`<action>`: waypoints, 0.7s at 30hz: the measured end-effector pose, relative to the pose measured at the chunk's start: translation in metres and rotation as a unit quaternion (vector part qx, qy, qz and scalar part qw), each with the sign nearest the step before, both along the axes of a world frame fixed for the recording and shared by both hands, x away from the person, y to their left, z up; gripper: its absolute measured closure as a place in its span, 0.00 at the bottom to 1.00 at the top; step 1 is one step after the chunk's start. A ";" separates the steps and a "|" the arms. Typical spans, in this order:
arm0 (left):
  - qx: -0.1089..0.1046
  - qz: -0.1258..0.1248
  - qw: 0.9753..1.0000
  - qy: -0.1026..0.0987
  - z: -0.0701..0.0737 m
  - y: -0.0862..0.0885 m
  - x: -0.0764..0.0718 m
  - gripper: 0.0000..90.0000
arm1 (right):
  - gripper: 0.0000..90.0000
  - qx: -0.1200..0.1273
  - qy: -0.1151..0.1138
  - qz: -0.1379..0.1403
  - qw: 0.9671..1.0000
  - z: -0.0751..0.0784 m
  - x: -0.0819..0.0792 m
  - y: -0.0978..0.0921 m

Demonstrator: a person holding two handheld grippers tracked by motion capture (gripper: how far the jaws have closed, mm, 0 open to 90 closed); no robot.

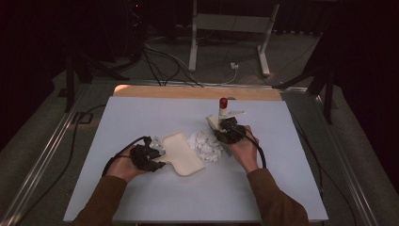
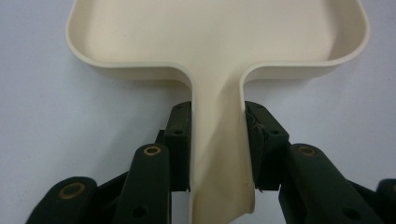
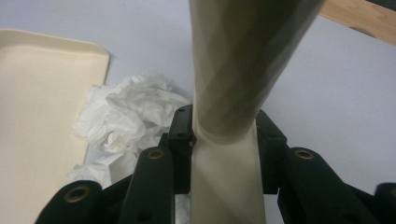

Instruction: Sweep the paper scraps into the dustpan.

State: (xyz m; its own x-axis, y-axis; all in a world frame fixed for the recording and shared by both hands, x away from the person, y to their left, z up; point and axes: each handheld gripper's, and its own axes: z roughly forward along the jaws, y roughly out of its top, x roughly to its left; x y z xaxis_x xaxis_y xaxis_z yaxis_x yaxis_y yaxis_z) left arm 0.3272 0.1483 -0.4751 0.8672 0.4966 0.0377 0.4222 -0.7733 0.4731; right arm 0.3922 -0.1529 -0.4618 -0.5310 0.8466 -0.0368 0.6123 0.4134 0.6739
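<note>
A cream dustpan lies on the white table, its pan pointing toward a heap of crumpled white paper. My left gripper is shut on the dustpan's handle, with a jaw pressed to each side; the pan spreads out ahead. My right gripper is shut on a cream brush handle that stands upright with a red tip. In the right gripper view the paper lies just left of the jaws and touches the dustpan's edge.
A wooden strip runs along the table's far edge. Beyond it, white frame legs and cables are on the floor. Metal rails flank the table on both sides. Bare table surface lies near the front edge.
</note>
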 end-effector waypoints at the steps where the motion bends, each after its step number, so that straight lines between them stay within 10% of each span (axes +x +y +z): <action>1: -0.001 0.001 1.000 0.000 0.000 0.000 0.000 0.74 | 0.74 0.001 0.000 0.000 1.000 0.000 0.000 0.000; 21: -0.009 0.000 1.000 0.002 0.000 -0.003 0.002 0.74 | 0.74 0.002 0.003 0.017 1.000 0.001 -0.007 0.013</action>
